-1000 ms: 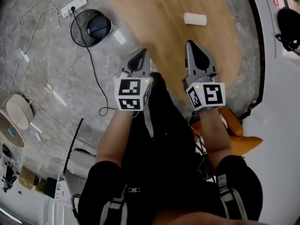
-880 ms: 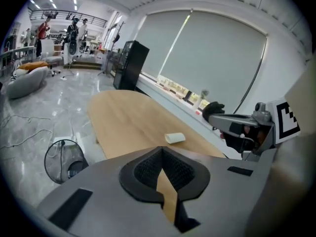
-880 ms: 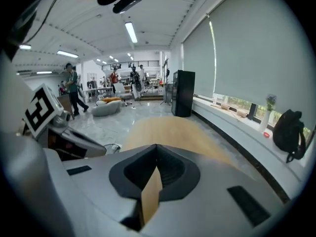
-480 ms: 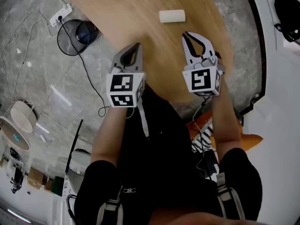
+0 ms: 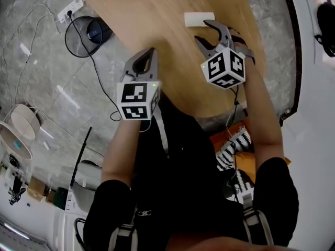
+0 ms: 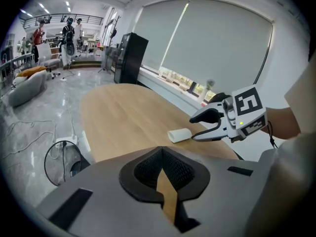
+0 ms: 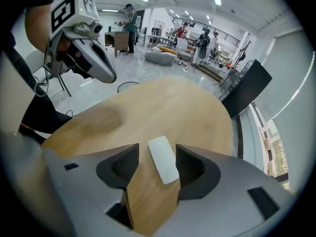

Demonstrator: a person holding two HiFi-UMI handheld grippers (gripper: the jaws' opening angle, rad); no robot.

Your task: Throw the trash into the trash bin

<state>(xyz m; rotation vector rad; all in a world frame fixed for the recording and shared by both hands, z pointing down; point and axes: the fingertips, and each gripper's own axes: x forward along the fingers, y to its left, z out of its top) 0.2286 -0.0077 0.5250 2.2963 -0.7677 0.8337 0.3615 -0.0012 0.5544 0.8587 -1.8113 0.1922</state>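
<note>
The trash is a small white paper roll (image 5: 199,19) lying on the wooden table (image 5: 157,14). My right gripper (image 5: 203,30) reaches down over it. Its jaws have just been opening and now stand wide, with the roll (image 7: 163,159) between them but untouched by the pads. The left gripper view shows the roll (image 6: 178,135) just in front of the right gripper (image 6: 193,129). My left gripper (image 5: 149,52) hovers over the table's near edge, shut and empty (image 6: 161,150). The black round trash bin (image 5: 88,33) stands on the floor left of the table.
A cable runs across the grey marble floor from a power strip (image 5: 72,8) past the bin (image 6: 61,157). Orange and striped items (image 5: 233,145) lie by my right leg. People and furniture stand far across the room (image 7: 197,38).
My right gripper has rolled, dropped forward to the white roll and opened its jaws around it. My left gripper has shifted a little over the table's edge and stays shut.
</note>
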